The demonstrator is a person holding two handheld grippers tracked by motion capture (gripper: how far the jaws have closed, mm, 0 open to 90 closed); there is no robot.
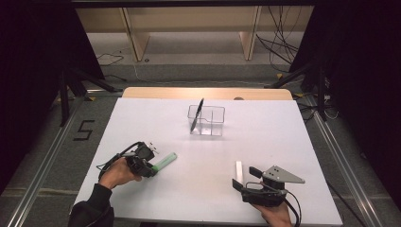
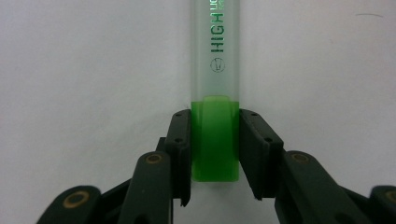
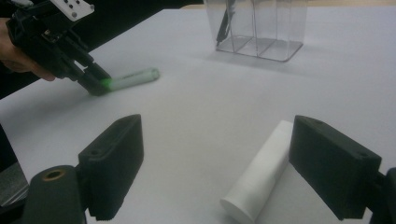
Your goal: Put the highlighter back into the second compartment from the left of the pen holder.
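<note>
- Two hand-held grippers work over a white table (image 1: 208, 156) whose far edge shows a strip of pale wood.
- The left gripper (image 2: 215, 154) has its jaws pressed against both sides of the green cap of a highlighter (image 2: 215, 70), which lies flat on the table near the person's left.
- The right gripper (image 3: 217, 163) stands wide open, holding nothing; a white tube (image 3: 261, 177) lies on the table between its jaws, close to one jaw.
- A clear divided holder (image 1: 208, 120) stands toward the far middle of the table, with a dark pen (image 1: 196, 115) leaning in its left compartment.
- Beyond the table: grey carpet with loose cables, pale wooden furniture legs, black curtains either side, and a "5" marked on the floor at left.
</note>
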